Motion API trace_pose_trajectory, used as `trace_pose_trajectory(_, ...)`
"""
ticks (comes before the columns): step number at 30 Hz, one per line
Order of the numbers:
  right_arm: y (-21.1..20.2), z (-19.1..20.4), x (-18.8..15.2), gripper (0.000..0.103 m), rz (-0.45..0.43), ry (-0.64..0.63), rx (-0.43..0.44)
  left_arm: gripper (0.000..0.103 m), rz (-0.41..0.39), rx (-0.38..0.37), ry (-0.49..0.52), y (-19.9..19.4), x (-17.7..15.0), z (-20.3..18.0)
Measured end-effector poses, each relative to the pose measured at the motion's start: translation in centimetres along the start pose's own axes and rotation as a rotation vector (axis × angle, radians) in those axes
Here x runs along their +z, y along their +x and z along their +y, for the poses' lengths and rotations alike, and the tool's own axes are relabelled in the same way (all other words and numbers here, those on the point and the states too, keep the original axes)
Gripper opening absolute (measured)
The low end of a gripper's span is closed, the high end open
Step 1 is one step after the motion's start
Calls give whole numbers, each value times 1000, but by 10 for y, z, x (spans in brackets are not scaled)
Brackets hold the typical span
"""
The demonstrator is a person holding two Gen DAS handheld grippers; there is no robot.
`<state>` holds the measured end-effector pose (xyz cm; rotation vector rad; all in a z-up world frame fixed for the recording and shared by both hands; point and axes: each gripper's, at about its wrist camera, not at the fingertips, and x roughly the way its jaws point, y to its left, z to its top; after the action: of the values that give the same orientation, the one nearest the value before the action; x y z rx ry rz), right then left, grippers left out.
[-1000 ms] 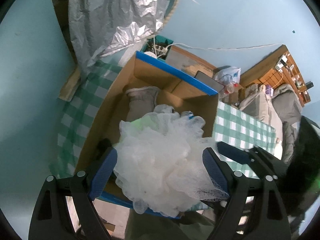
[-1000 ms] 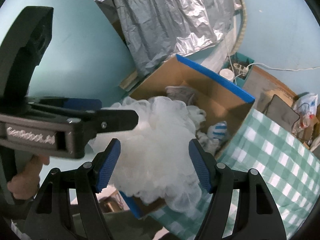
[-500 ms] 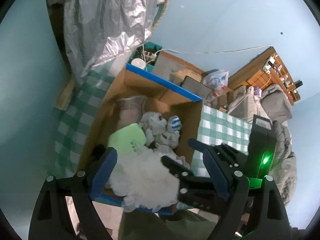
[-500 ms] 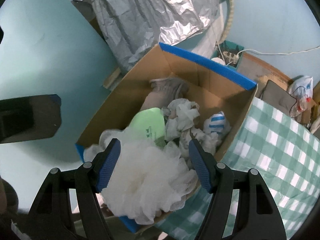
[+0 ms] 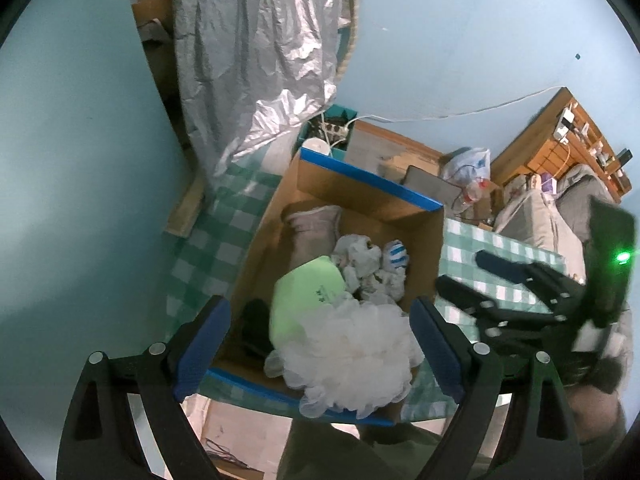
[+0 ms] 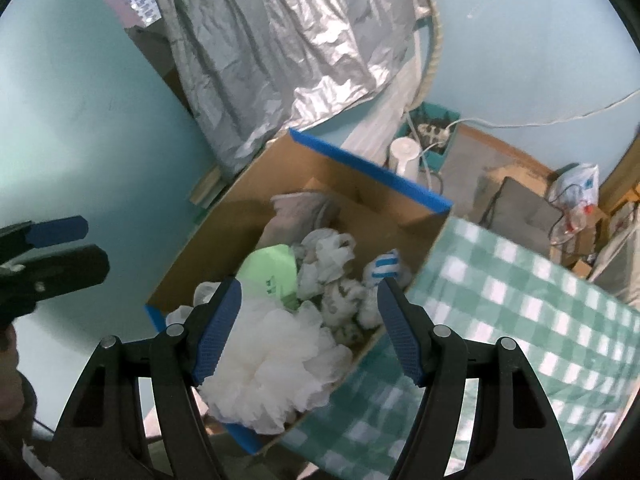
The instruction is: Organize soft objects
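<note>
One frilly white mesh pouf (image 5: 356, 360) fills the cardboard box (image 5: 360, 184).

Left gripper (image 5: 320, 344): black plastic frame, two forked arms, blue ribbed pads on the fingers (image 5: 202, 344), round silver screws at the arm joints. Right gripper (image 6: 310, 330): same build, black frame, blue textured pads, silver screw heads. Seen beside the cardboard box (image 5: 360, 188) in the left wrist view, the right gripper's body is black with a glowing green light and a white label. Below the box, olive-green clothing on the person.
</note>
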<state>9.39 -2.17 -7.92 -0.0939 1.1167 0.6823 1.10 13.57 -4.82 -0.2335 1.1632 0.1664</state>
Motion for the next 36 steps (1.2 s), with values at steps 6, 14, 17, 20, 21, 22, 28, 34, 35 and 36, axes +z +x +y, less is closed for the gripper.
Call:
trace_pose_trajectory(6,-31,1,4,70,-33,-5,-42,92,-31,35,11,-13,-3,-2)
trace_pose_trajectory(14,-64,1,7,70,-72,8,-92,92,-110,108,68,-35,-7,-15)
trace_pose_trajectory(17,-74,-1,7,70,-84,17,-113,93,-139,129,92,-40,-9,-20)
trace_pose_trajectory(20,-81,-4,6,70,-91,30,-132,93,-161,141,116,-44,-11,-25)
trace_pose_trajectory(21,-83,-5,5,70,-94,34,-136,93,-168,142,120,-45,-11,-26)
trace_pose_trajectory(22,-86,-5,4,70,-97,38,-145,93,-173,143,123,-46,-12,-28)
trace_pose_trajectory(28,-99,-9,1,70,-116,63,-185,93,-175,145,141,-47,-15,-37)
trace_pose_trajectory(34,-111,-11,-3,70,-123,81,-211,93,-177,161,176,-49,-17,-48)
trace_pose_trajectory(35,-112,-12,-4,70,-122,82,-215,93,-176,161,179,-49,-17,-49)
trace_pose_trajectory(36,-112,-12,-4,70,-121,81,-216,93,-178,160,182,-50,-18,-51)
